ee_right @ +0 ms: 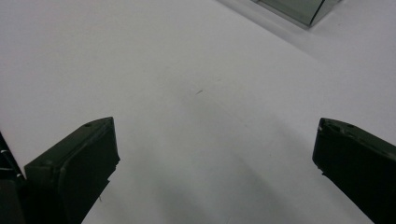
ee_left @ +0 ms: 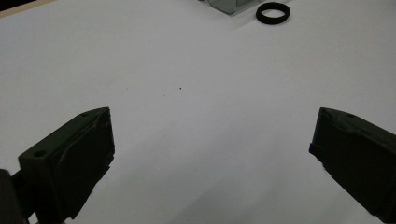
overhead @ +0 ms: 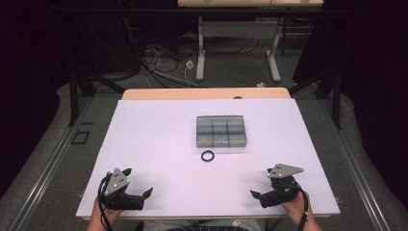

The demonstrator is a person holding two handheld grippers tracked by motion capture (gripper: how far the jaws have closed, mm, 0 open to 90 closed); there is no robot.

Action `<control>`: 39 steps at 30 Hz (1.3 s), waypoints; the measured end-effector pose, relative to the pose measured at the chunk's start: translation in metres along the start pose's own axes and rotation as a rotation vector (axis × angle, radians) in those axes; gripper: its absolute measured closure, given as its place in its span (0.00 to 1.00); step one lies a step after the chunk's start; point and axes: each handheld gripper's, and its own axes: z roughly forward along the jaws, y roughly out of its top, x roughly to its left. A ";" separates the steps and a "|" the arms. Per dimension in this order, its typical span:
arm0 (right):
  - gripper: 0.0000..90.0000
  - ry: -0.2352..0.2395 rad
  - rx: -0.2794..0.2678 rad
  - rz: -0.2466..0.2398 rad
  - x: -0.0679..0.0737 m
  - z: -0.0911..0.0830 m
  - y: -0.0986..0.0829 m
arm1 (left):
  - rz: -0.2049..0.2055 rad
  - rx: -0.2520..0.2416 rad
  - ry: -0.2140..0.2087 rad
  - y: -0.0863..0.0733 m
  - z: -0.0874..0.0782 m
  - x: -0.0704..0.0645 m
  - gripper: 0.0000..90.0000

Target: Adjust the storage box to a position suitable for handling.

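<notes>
Nothing is started: both my fingers (ee_left: 212, 154) gape apart, empty, the black ring (overhead: 208, 156) ahead beside the compartment box (overhead: 221, 131).

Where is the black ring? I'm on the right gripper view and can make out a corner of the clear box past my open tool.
Observer: The black ring lies flat on the white table, just on your side of the clear box and apart from it.
Operator: How is the box laid out?
Observer: It is divided three by three into nine compartments; I cannot tell whether anything is in them.
Operator: And the left tool?
Observer: The left tool sits near the table's near left corner with its jaws wide open and nothing between them.
</notes>
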 end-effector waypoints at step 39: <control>0.00 -0.081 0.023 -0.005 -0.046 0.050 0.063 | 0.004 -0.006 0.007 0.000 0.002 0.000 0.00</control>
